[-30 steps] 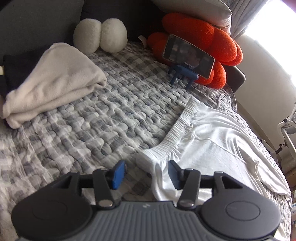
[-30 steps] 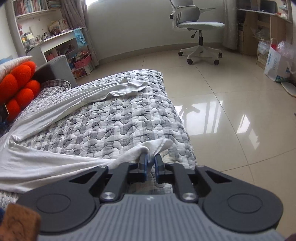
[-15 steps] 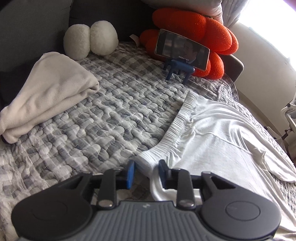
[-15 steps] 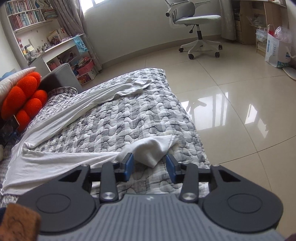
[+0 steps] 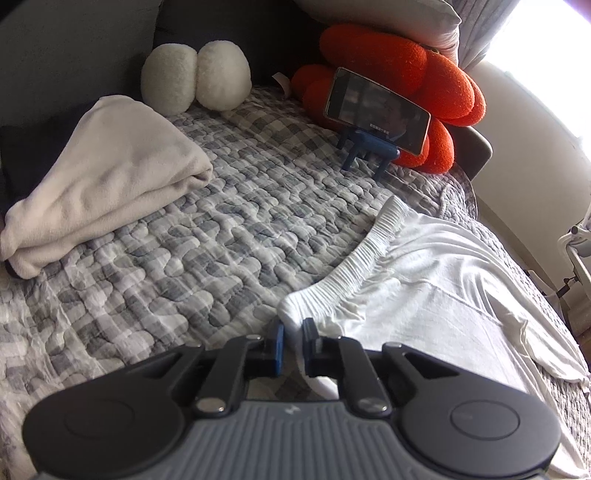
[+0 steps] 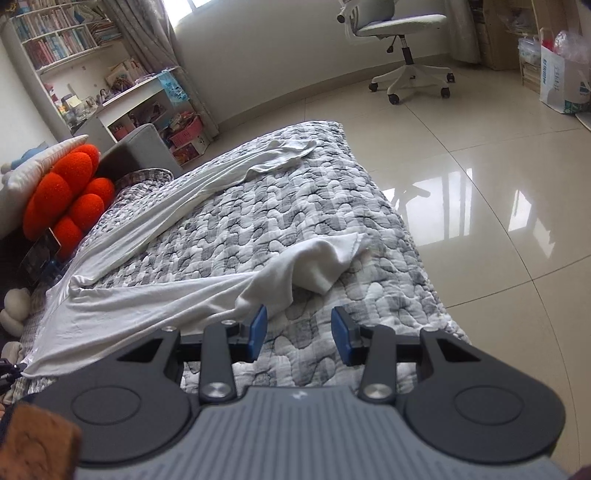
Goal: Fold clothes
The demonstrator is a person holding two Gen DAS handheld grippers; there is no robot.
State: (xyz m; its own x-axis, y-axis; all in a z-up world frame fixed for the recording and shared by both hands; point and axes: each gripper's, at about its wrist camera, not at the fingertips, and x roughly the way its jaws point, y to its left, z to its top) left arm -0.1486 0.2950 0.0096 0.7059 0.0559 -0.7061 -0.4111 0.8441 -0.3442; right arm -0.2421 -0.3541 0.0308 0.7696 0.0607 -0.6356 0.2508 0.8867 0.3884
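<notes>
Ahead of the left gripper (image 5: 292,338) a broad stretch of bare quilted bedspread (image 5: 207,251) lies open. A folded cream blanket (image 5: 103,177) bounds it on the left; at the far end stand two white plush balls (image 5: 195,85), a phone on a blue stand (image 5: 376,110) and an orange cushion (image 5: 402,66). White trousers (image 5: 436,288) cover the right side. Between the right gripper's (image 6: 299,334) fingers only quilt shows; a raised trouser-leg end (image 6: 321,262) lies just beyond. Right of the bed the tiled floor (image 6: 498,177) is open up to an office chair (image 6: 399,44).

Daylight from the window (image 6: 184,14) brightens both fisheye views, blowing out the left view's right edge. The floor (image 6: 480,192) shows glare; straight lines bend near the edges.
</notes>
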